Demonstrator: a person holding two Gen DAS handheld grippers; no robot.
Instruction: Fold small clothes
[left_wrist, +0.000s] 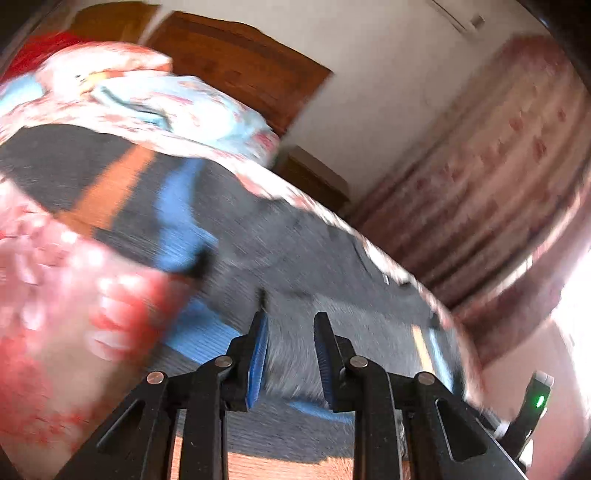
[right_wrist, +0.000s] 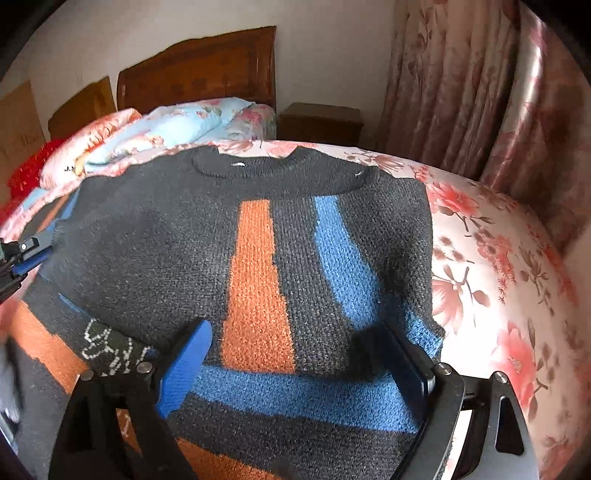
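Note:
A dark grey knit sweater (right_wrist: 258, 229) with orange and blue stripes lies flat on the flowered bed sheet (right_wrist: 480, 258), collar toward the headboard. My right gripper (right_wrist: 295, 326) hovers open over its lower front, blue pads wide apart and touching nothing. My left gripper (right_wrist: 22, 254) is at the sweater's left edge. In the blurred left wrist view the left gripper (left_wrist: 291, 315) has its jaws narrow, with grey knit (left_wrist: 291, 354) pinched between the blue pads. A dark patch with white stitching (right_wrist: 110, 350) shows near my right gripper's left finger.
A folded light-blue flowered quilt (right_wrist: 177, 125) and red pillows lie at the head of the bed. A wooden headboard (right_wrist: 199, 70) and a nightstand (right_wrist: 321, 122) stand behind. Flowered curtains (right_wrist: 461, 92) hang at the right, past the bed's edge.

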